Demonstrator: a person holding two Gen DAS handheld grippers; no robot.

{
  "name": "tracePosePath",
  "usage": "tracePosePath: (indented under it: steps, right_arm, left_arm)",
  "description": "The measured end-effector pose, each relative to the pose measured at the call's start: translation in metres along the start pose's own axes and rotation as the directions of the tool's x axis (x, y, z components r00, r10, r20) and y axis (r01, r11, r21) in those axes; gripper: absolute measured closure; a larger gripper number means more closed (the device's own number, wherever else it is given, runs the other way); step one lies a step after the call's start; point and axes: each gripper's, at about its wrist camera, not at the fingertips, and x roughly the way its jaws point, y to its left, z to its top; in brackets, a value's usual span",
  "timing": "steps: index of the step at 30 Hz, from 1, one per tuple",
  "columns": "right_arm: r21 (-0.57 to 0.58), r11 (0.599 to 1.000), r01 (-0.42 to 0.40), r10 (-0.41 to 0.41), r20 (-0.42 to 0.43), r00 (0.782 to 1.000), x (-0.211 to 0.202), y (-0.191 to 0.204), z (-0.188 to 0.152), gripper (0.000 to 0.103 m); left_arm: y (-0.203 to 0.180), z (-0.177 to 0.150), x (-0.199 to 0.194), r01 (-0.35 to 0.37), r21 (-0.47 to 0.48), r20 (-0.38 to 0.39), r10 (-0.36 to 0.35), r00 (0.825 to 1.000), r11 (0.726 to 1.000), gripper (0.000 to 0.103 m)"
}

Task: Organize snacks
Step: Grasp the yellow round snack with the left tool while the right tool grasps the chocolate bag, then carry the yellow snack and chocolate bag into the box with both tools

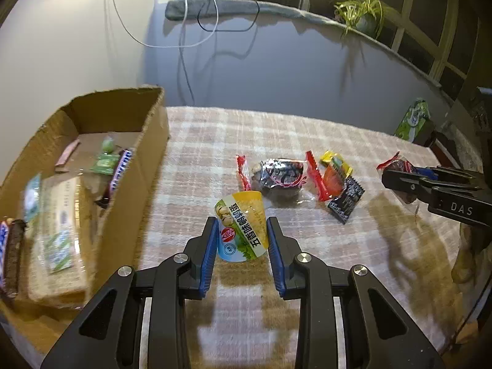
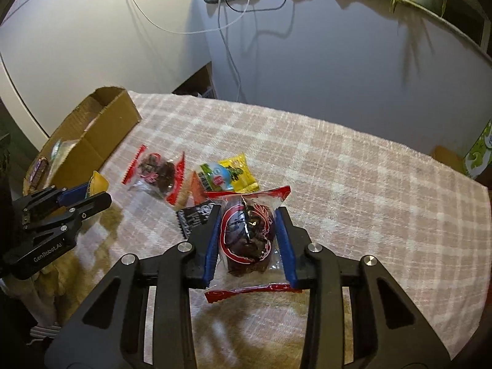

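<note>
Left gripper: jaws drawn in on a yellow-and-blue snack packet, both blue pads pressing its sides; the packet sits between the fingers above the checked tablecloth, its shadow falling on the cloth beneath. Right gripper: jaws likewise narrowed on a clear packet with red ends holding dark dried fruit, the blue pads bearing on the wrapper's left and right sides; the packet is clear of the cloth, with one red sealed end toward the camera and the other away from it. Cardboard box: stands open at the left edge of the tabletop, close beside the left gripper. It holds several wrapped items, among them a large pale packet, a green-wrapped sweet and dark bars at the near end; detail inside is blurred. Loose snacks remain on the cloth near the middle of the tabletop, between the two grippers: a second clear packet of dark fruit with red ends, a yellow packet with an orange one just beside it, and a small black packet touching or overlapping the orange one. A green-patterned bag stands at the far right edge of the tabletop. A potted plant stands on the ledge behind, and cables hang down the wall.
</note>
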Motion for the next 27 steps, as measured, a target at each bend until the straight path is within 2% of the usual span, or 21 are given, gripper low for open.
tracePosePath:
  steps: [6, 15, 27]
  right_arm:
    - [-0.032, 0.999, -0.030, 0.031, 0.047, 0.998, -0.022, 0.021, 0.008, 0.067]
    - [-0.102, 0.991, -0.086, 0.097, 0.103, 0.990, -0.035, 0.073, 0.032, 0.067]
    - [-0.170, 0.971, -0.168, 0.189, 0.117, 0.975, -0.019, 0.146, 0.060, 0.067]
  left_arm:
    - [0.006, 0.005, -0.029, 0.002, -0.001, 0.060, -0.002, 0.998, 1.000, 0.073]
    - [0.032, 0.020, -0.062, -0.036, -0.017, 0.132, 0.038, 0.991, 0.999, 0.073]
    - [0.084, 0.031, -0.076, -0.104, -0.048, 0.142, 0.110, 0.984, 0.993, 0.073]
